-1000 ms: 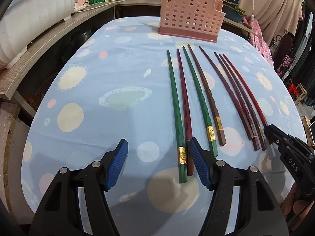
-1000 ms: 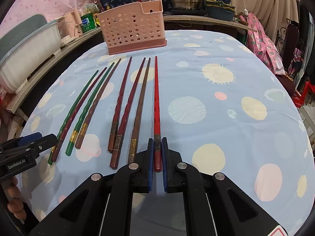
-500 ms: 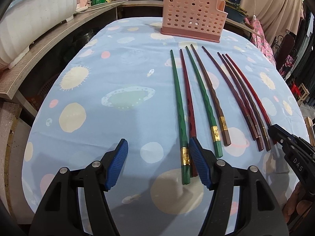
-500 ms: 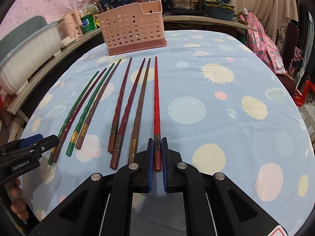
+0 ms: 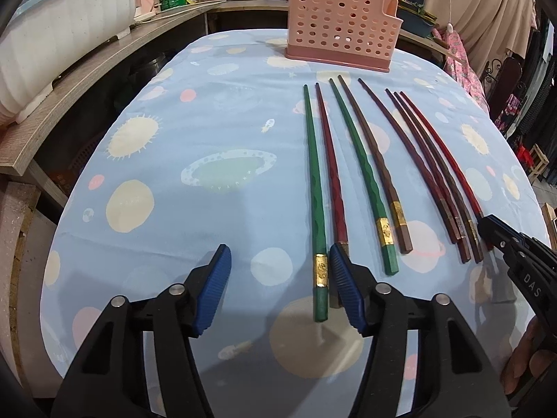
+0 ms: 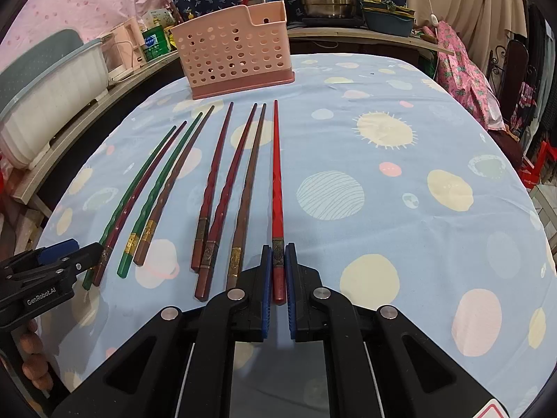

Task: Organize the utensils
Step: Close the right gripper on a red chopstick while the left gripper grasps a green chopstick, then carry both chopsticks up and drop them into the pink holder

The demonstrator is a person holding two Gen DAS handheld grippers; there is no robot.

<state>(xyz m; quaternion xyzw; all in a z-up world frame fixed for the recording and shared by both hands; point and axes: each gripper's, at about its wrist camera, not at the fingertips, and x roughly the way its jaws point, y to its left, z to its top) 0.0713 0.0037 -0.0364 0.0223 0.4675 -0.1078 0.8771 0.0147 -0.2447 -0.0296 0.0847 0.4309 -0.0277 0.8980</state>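
While the right hand-held gripper (image 6: 277, 273) clamps the red chopstick (image 6: 276, 181), the left hand-held gripper (image 5: 278, 278), closing from half-wide, should centre on the green chopstick (image 5: 315, 188) nearest it.

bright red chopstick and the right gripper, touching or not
Touching. The right wrist view shows the right gripper shut on the bright red chopstick, both blue pads against its handle end.

Both cams sit right behind their own claw, low over the tabletop with its pale blue planet-print cloth (image 5: 216, 111), looking forward and steeply down. The left one hangs close above the near end of the green chopstick with a gold band (image 5: 315, 188); the right one is just over the bright red chopstick (image 6: 276, 181). Both share the chopstick row and the perforated pink plastic utensil basket (image 5: 339, 29) (image 6: 235, 52) at the far end, and each catches the other claw at its edge.
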